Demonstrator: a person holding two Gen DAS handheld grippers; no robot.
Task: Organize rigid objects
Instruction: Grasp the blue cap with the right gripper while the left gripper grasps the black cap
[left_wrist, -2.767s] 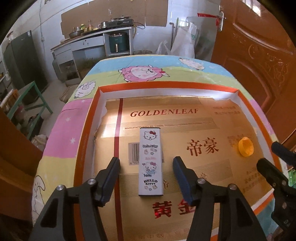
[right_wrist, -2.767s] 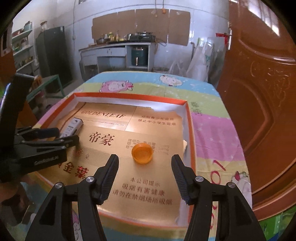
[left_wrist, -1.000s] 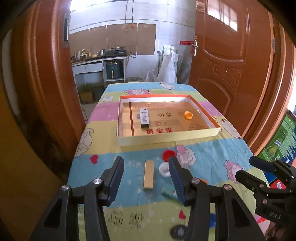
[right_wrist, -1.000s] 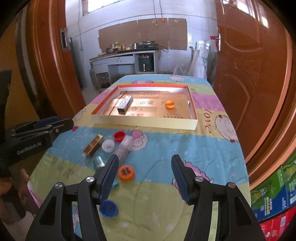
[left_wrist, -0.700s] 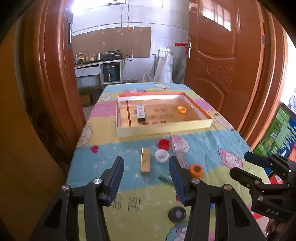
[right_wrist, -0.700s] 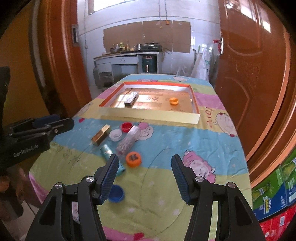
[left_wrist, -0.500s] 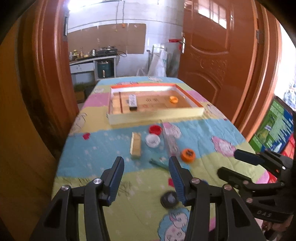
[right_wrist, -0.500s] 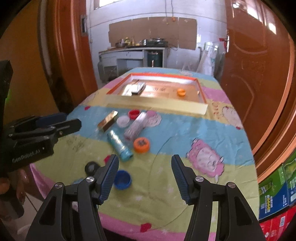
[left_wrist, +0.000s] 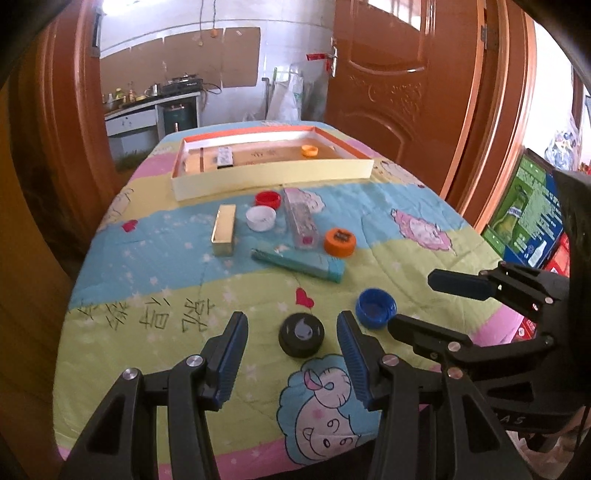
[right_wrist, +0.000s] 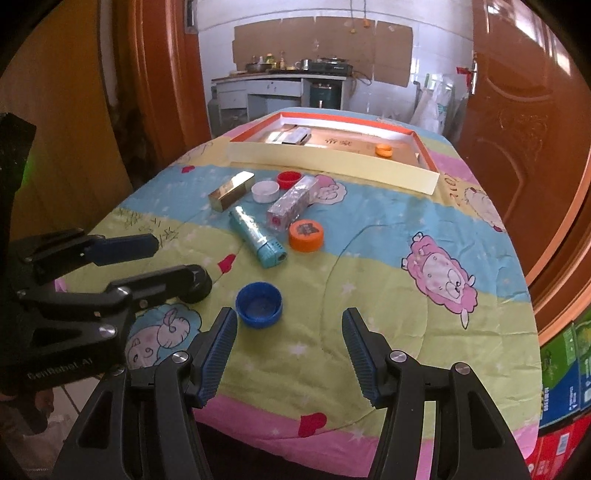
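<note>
My left gripper (left_wrist: 291, 352) is open over the near end of the table, and a black cap (left_wrist: 301, 334) lies on the cloth just beyond its tips. My right gripper (right_wrist: 290, 350) is open too, with a blue cap (right_wrist: 258, 304) near its left finger. Farther out lie a teal lighter (left_wrist: 299, 264), an orange cap (left_wrist: 340, 241), a clear pink lighter (left_wrist: 300, 216), a white cap (left_wrist: 260, 218), a red cap (left_wrist: 267, 199) and a gold bar (left_wrist: 224, 229). The shallow box (left_wrist: 269, 181) at the far end holds a Hello Kitty lighter (left_wrist: 224, 157) and an orange cap (left_wrist: 309, 150).
A cartoon-print cloth (right_wrist: 388, 258) covers the table, whose near edge sits just below both grippers. Wooden doors (left_wrist: 399, 96) flank the table on both sides. Green and red cartons (right_wrist: 565, 376) are stacked on the floor to the right. A kitchen counter (right_wrist: 280, 88) stands beyond.
Both grippers have drawn back from the box and come down low over the near end of the table. The black and blue caps now lie close to the fingertips. Jaws stayed open.
</note>
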